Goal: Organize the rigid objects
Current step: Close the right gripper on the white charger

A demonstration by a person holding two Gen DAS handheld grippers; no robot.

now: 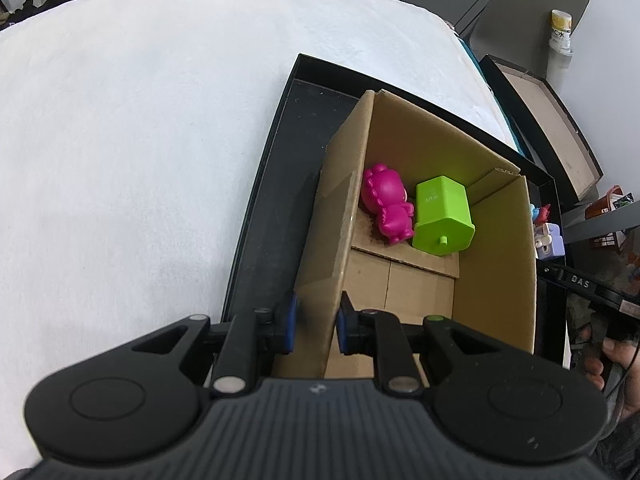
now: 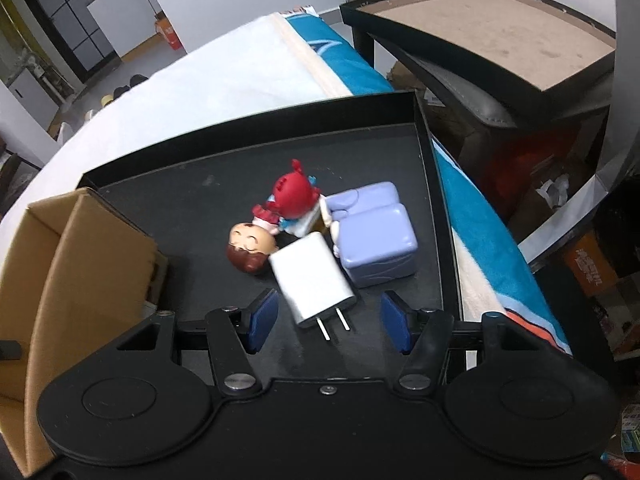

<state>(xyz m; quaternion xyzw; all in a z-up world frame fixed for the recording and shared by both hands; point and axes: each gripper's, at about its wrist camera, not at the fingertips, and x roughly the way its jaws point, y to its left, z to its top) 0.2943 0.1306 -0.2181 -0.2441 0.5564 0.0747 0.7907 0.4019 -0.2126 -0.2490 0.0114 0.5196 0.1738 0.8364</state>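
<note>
The left tongs [image 1: 316,322] pinch the near wall of a cardboard box [image 1: 496,248] standing in a black tray [image 2: 256,200]. Inside lie a pink figurine [image 1: 386,204] and a green block [image 1: 442,216], touching. The right tongs [image 2: 326,322] hang half open and empty above a white charger [image 2: 314,278], just beside a lavender toy [image 2: 376,236].

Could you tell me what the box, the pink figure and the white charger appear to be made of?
The box looks like corrugated cardboard: brown, matte, with folded flaps and a raw edge. The pink figure seems to be moulded plastic or vinyl, smooth with a soft sheen. The white charger looks like glossy hard plastic, with two bare metal prongs.
</note>
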